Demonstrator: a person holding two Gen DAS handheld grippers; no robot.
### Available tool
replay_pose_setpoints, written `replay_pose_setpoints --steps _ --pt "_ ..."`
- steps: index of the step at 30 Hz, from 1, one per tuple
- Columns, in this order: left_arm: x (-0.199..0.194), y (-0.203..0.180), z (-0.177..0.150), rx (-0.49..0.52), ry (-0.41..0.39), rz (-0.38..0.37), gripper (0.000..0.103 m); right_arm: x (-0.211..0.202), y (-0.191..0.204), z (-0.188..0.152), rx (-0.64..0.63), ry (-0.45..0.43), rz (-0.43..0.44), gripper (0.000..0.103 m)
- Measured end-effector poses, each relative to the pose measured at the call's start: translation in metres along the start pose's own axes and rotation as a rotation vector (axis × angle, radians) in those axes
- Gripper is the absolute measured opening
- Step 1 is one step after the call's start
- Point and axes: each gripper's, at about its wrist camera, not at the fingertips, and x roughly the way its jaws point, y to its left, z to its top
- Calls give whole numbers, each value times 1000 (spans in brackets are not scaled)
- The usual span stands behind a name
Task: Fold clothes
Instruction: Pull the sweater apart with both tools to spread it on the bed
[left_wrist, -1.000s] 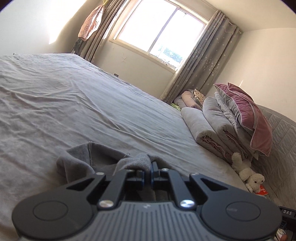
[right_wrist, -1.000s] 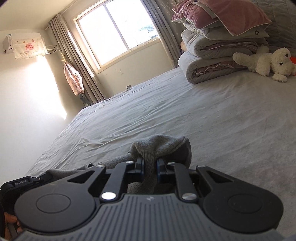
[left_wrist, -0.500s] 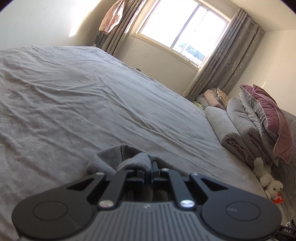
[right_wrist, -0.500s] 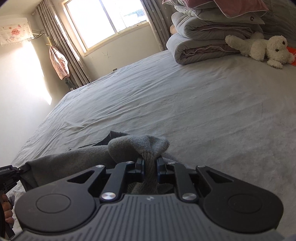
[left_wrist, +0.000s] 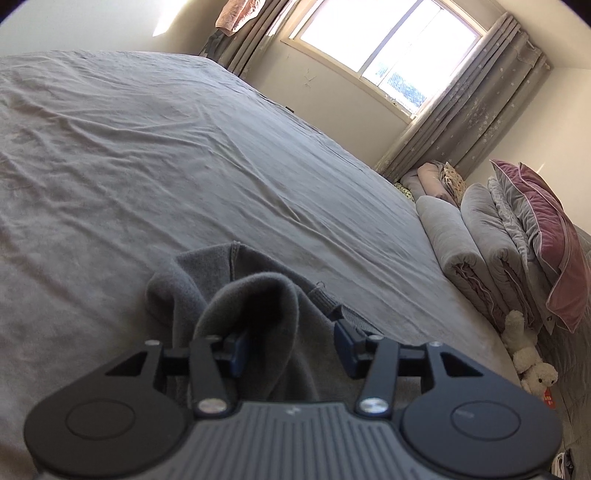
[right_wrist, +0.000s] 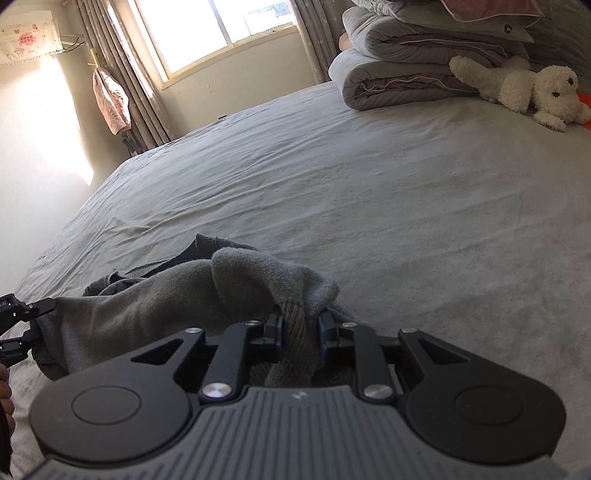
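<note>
Holding one grey garment (right_wrist: 155, 314) low over the bed (right_wrist: 369, 206); entry as I read it from my two wrist views.

- Right gripper (right_wrist: 300, 328): jaws narrow, pinched on a bunched knit edge of the garment, which humps up just ahead of the fingers.
- Left gripper (left_wrist: 291, 349): jaws stand wide apart. A fleecy fold of the garment (left_wrist: 251, 295) lies between them, against the left finger, apart from the right one. I judge no grip on this side.
- Garment position: near edge of the bed, slumped in a loose ridge between the two grippers, partly resting on the sheet.
- Done, as far as shown: cloth gathered and brought onto the bed. No flat panel and no clean crease visible.
- Left to do, in my judgement: spread it flat, find sleeves or hems, make the folds, square the stack. Early stage.
- Also present: rolled quilts (right_wrist: 399, 77), plush dog (right_wrist: 535, 88), window (left_wrist: 388, 48).
</note>
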Motion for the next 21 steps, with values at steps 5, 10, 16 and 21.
replay_pose_setpoints --steps 5,10,16,21 --pt "-8 -11 -21 87 81 11 53 -4 -3 0 -10 7 2 26" --pt "-1 -17 -46 118 225 4 53 -7 -4 -1 -25 14 7 36" --pt "14 -34 -67 204 249 -3 51 -4 0 -5 -50 42 19 39" --pt "21 -41 -72 246 234 -16 12 4 3 -10 -90 72 7 27"
